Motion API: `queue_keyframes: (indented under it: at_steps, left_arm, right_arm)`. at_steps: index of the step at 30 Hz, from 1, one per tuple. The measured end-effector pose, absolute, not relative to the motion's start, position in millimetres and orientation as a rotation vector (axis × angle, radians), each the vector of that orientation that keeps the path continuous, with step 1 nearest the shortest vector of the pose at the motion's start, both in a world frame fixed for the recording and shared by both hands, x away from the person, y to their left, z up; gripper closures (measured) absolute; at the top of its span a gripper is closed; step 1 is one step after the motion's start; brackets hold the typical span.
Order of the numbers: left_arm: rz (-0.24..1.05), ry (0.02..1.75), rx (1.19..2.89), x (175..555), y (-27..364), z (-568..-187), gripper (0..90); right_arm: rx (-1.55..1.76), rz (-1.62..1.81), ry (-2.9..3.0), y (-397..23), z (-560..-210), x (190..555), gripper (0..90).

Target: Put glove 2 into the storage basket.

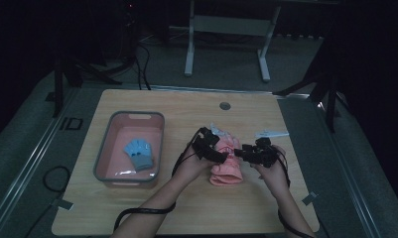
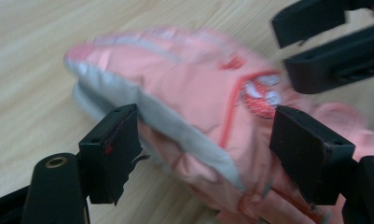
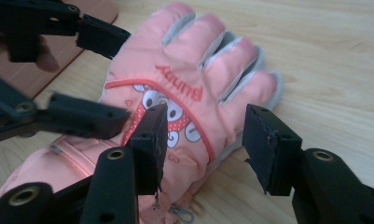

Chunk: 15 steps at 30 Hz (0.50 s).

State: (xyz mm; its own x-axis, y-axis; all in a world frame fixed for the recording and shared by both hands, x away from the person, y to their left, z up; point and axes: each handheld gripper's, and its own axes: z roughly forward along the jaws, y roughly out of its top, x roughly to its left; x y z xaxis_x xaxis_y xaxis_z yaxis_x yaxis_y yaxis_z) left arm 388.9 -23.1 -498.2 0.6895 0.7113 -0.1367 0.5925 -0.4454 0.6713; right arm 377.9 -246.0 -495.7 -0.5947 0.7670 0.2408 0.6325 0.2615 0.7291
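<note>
A pink glove (image 1: 227, 171) with a cartoon patch and grey-edged fingers lies flat on the wooden table, right of centre. My left gripper (image 1: 222, 154) comes at it from the left and my right gripper (image 1: 237, 151) from the right. In the left gripper view the left gripper (image 2: 210, 149) stands open astride the glove (image 2: 189, 93) near its grey edge. The right gripper (image 3: 208, 140) is open too: one jaw hovers over the glove's (image 3: 189, 60) patch and the other stands past its side edge. The left gripper's fingers (image 3: 82, 116) reach over the glove's cuff side.
A pink basket with a grey rim (image 1: 103, 144) stands on the left of the table and holds a blue glove (image 1: 139, 153). Two small white items (image 1: 272, 134) lie behind the pink glove. Black cables trail from both grippers toward the near table edge.
</note>
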Motion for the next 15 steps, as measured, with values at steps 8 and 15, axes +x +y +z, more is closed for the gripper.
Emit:
queue_keyframes:
  at_steps: [8,15]
  left_arm:
    - [-0.018,1.109,2.117,402,-14,-530,20.9]
    - [-0.17,1.125,2.052,409,-10,-544,30.1]
  right_arm:
    - [1.534,1.205,2.436,-242,-527,393,42.7]
    - [1.654,1.242,2.498,-245,-540,404,48.3]
